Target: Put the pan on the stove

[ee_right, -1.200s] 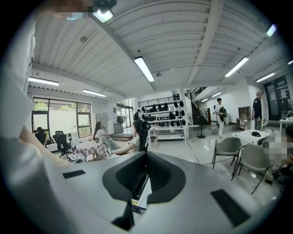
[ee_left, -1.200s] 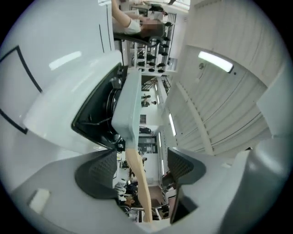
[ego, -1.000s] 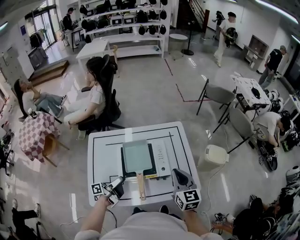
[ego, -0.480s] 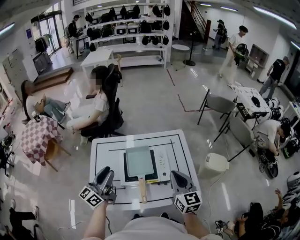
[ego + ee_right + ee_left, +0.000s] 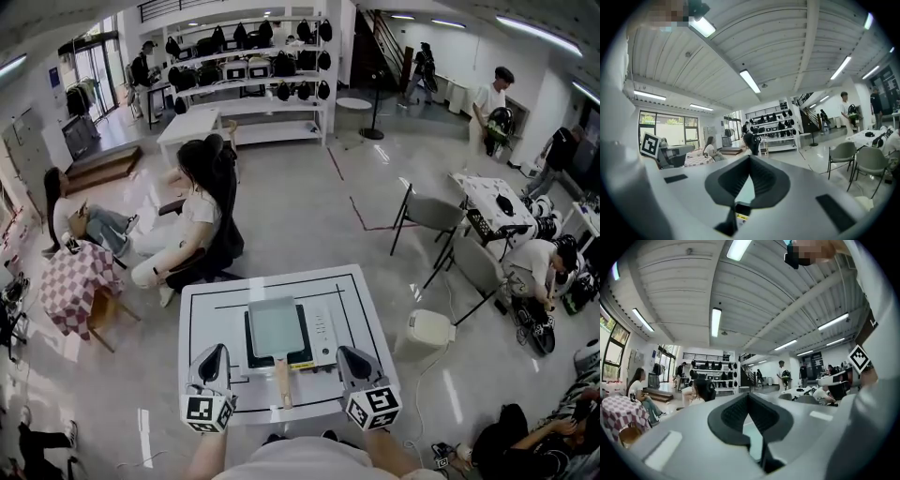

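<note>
- Pale green and rectangular, the pan [image 5: 276, 326] lies flat on the black stove [image 5: 322, 330] in the middle of the white table [image 5: 375, 298], as the head view shows. Its wooden handle [image 5: 281, 382] points back toward the near edge.
- In the same view the left gripper [image 5: 215, 353] is held over the near left part of the table, just left of the handle. The right gripper [image 5: 344, 354] is over the near right, beside the stove's near corner. Neither touches the pan or its handle.
- Past the far edge of the table a seated person [image 5: 192, 216] occupies a black chair, and two grey chairs [image 5: 427, 211] stand off to the right.
- In the left gripper view the two dark pads meet at their tips, closed on nothing. A strip of pale green, seemingly the pan, shows through the slit beneath them. The view looks level across the room, with shelves [image 5: 710, 376] along the far wall. A marker cube [image 5: 859, 359] is at the right edge.
- In the right gripper view the pads are likewise pressed together and empty. Pale green shows through the gap below them, above a dark edge with a small yellow label [image 5: 740, 216]. A marker cube [image 5: 650, 144] is at the left.
</note>
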Action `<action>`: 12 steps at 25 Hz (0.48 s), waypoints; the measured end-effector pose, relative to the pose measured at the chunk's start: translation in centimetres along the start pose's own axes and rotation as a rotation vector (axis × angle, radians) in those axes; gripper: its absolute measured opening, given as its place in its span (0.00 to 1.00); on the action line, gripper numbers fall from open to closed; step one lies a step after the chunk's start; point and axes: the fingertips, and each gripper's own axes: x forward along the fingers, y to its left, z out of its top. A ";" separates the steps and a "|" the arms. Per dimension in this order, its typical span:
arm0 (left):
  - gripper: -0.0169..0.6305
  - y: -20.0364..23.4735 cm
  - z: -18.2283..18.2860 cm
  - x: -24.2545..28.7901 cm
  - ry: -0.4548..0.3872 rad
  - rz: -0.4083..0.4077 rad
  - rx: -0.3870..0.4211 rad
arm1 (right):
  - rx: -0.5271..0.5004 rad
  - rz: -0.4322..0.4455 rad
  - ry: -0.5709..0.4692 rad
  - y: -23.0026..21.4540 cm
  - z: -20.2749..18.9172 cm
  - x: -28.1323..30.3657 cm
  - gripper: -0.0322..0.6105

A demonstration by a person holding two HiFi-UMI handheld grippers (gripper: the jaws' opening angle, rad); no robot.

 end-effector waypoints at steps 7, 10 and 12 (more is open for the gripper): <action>0.04 -1.9 -0.2 -0.4 0.003 -0.048 -0.006 | 0.001 0.013 -0.016 0.5 0.3 -0.1 0.06; 0.04 -2.2 -0.2 -0.6 0.006 -0.061 -0.009 | -0.008 0.012 -0.017 0.8 0.5 -0.3 0.06; 0.04 -2.3 -0.4 -0.8 0.011 -0.070 -0.006 | -0.021 0.015 -0.011 1.0 0.4 -0.4 0.06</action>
